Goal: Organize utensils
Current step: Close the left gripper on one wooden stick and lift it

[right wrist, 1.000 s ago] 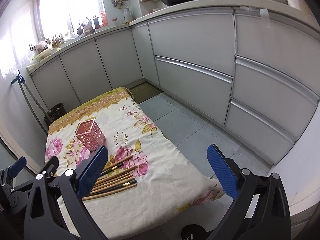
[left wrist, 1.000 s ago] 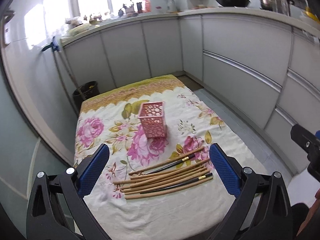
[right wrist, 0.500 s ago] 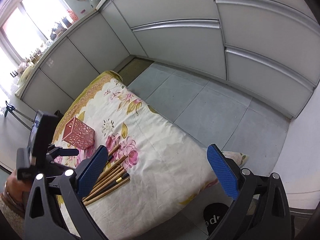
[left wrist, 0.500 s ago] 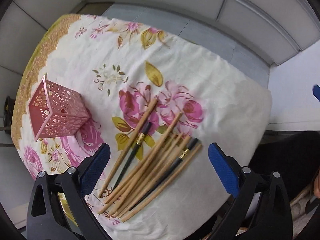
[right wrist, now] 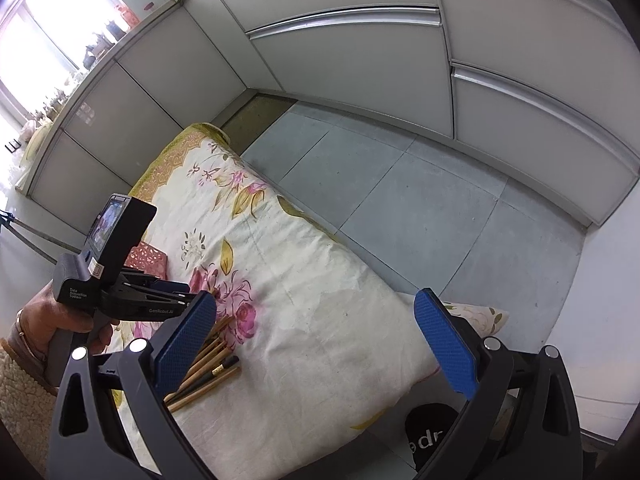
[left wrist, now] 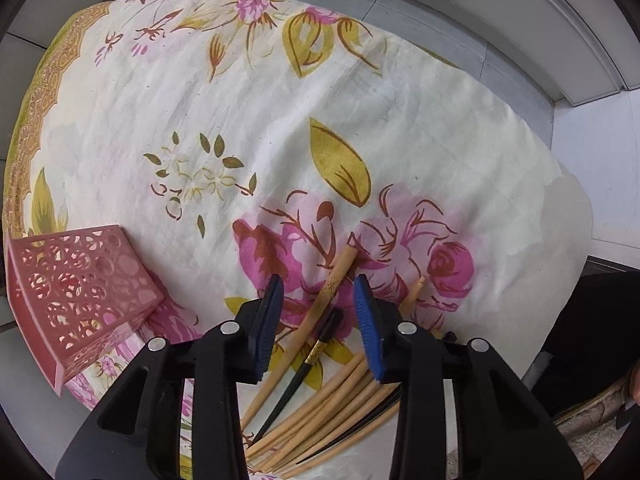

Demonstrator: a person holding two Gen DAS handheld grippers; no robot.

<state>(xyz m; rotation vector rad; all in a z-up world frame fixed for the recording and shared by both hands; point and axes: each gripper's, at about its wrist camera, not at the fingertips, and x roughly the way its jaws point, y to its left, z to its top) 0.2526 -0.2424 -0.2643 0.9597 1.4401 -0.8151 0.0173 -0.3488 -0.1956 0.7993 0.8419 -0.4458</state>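
A pile of wooden and black chopsticks [left wrist: 340, 396] lies on the floral cloth [left wrist: 280, 128]; it also shows in the right wrist view [right wrist: 208, 368]. My left gripper [left wrist: 318, 320] is low over the pile, its jaws partly closed around one wooden chopstick [left wrist: 320, 312] and a black one [left wrist: 316, 352], with gaps still showing on both sides. A pink lattice holder [left wrist: 76, 292] stands to the left, also seen from the right wrist [right wrist: 146, 260]. My right gripper [right wrist: 316, 348] is wide open and empty, held above the cloth's right side.
The cloth covers a low table [right wrist: 320, 320] with its edge falling to a grey tiled floor [right wrist: 400, 208]. Grey cabinet fronts [right wrist: 360, 52] run along the far side. The person's hand [right wrist: 52, 320] holds the left gripper.
My left gripper dropped down onto the chopstick pile and its jaws narrowed from wide open to close around two chopsticks. The right gripper tilted slightly and stayed open.
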